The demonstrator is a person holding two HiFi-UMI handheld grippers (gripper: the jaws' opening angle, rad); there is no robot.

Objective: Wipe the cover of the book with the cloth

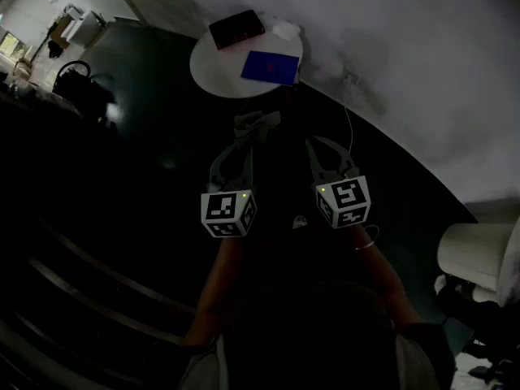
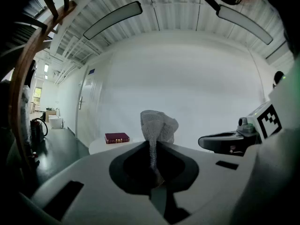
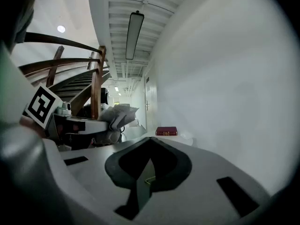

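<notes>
Cloth (image 2: 158,125): grey open-weave rag, soft, light, no stiffness. It sat in the left claw (image 2: 153,148), with the jaws closed on its lower part and the rest bunched in a wad above the tips. The grip looked secure. My read was that the wad should meet the cover as a pad, so the hard claw tips don't scrape it.

Dark red book (image 1: 236,28): hardback by the look, so probably stiff and fairly heavy. It lay flat at the far side of a round white surface (image 1: 207,70), well ahead of both claws. A blue book (image 1: 271,67) lay flat nearer the front edge, apart from the red one. I couldn't tell which of the two the task means. The covers looked smooth, so a lone book would likely slide under a sideways wipe. I'd brace it at an edge or corner and keep clear of the area being wiped.

Right claw (image 3: 149,143): jaws closed together with nothing between them, so it was free for bracing. It was held level with the left claw.

A small white lump (image 1: 286,31) sat beside the red book; I couldn't identify it. The floor (image 1: 154,120) around the surface was dark. A wooden stair rail (image 3: 96,83) showed off to the left.
</notes>
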